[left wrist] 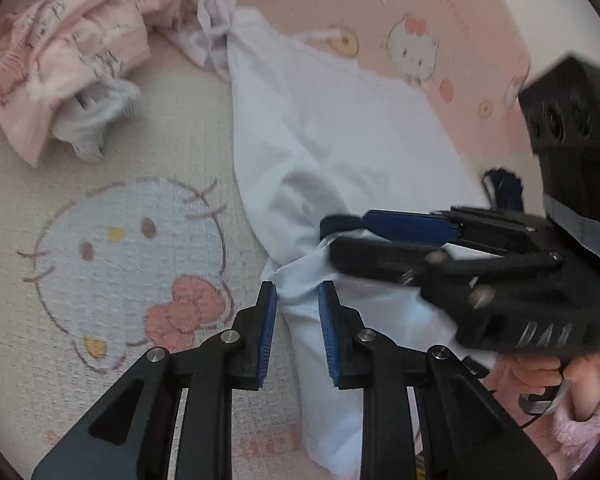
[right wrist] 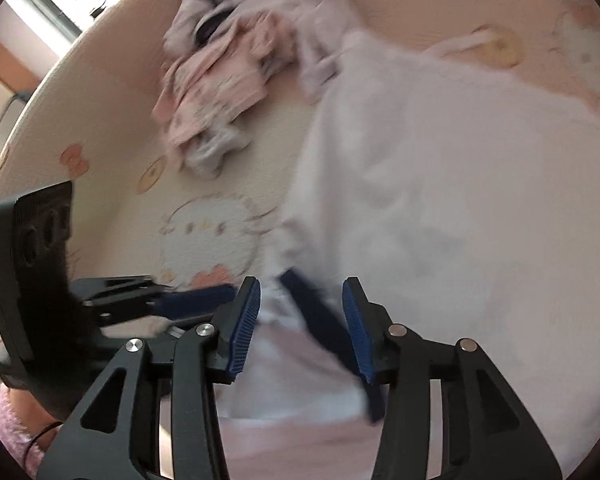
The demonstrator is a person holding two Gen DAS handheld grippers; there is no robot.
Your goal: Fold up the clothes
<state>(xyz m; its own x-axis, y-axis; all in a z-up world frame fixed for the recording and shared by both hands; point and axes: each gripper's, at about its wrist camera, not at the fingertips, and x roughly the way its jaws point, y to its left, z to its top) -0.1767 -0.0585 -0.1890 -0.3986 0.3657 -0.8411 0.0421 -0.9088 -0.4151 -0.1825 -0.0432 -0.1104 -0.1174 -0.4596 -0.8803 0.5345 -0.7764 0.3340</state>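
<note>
Claws: two, each with blue pads.
White garment (left wrist: 332, 128): one, spread over a cat-print blanket (left wrist: 132, 248), its near corner bunched between the claws.
Pile (left wrist: 68, 52): one heap of pink and white clothes, well apart at the far side; its count cannot be told.
Left claw (left wrist: 298, 316): partly open, bunched white cloth between its pads; whether they pinch it I cannot tell.
Right claw (right wrist: 300, 320): partly open, released, over the garment's edge; picture blurred.
Hand (left wrist: 560, 376): one, pink fluffy sleeve, holding the right claw.

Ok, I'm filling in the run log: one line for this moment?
stage: folding white garment | left gripper: pinching bunched edge | right gripper: open over garment | pink pile: lying apart
</note>
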